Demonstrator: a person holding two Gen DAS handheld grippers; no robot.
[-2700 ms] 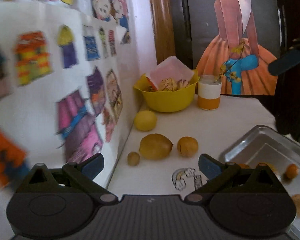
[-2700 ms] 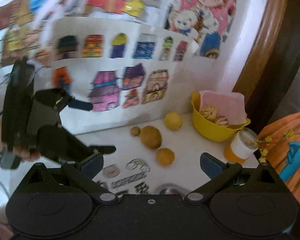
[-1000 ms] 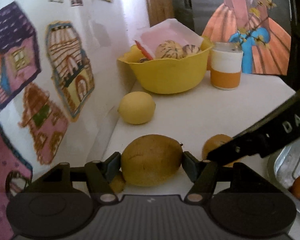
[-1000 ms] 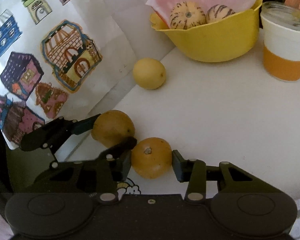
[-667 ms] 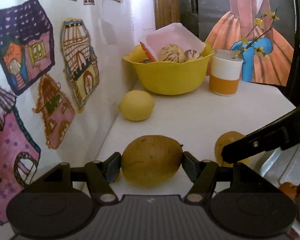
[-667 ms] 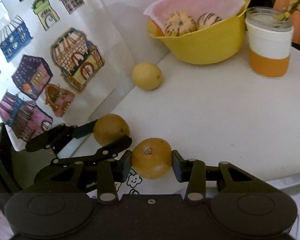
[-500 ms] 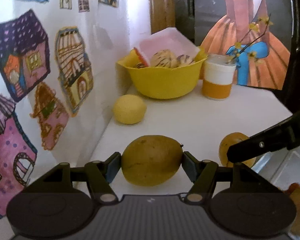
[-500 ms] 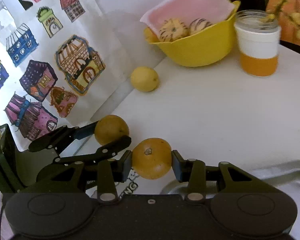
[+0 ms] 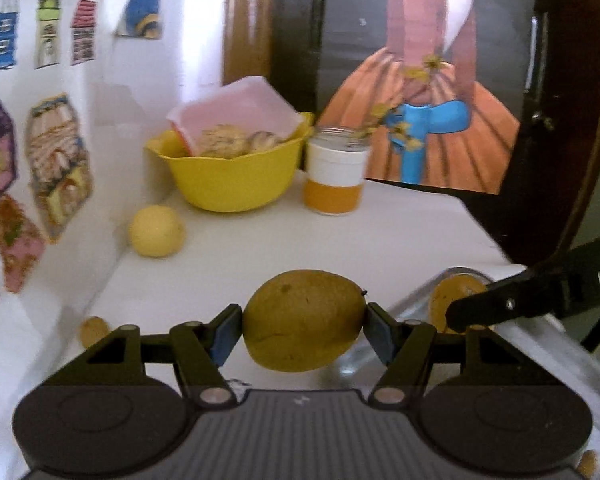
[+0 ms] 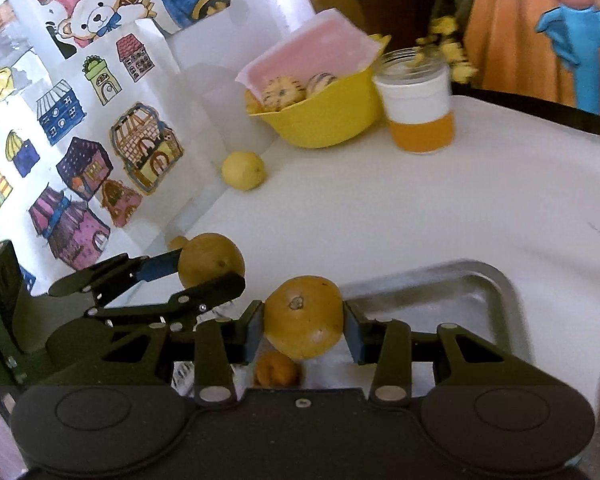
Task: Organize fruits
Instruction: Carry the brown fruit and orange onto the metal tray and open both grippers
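Both fruits are now off the white table (image 10: 440, 216), where a second ago they sat on it. The left tongs (image 9: 302, 332) pinch the large brownish-yellow oval fruit (image 9: 302, 330) end to end; the right tongs (image 10: 303, 330) pinch the round orange fruit (image 10: 303, 316) above the near-left corner of the shiny metal tray (image 10: 496, 284). Judgement: transfer to the tray is under way and release comes next. A small orange fruit (image 10: 276, 374) already lies in the tray directly beneath the right tongs, so the drop spot is crowded. Left behind: pale yellow round fruit (image 9: 157, 231) at 10 o'clock, tiny brown fruit (image 9: 94, 330) at 9 o'clock by the wall. Yellow plastic bowl (image 9: 230, 184) and orange-and-white jar (image 9: 334, 176) stand at 12 o'clock, clear of the path.
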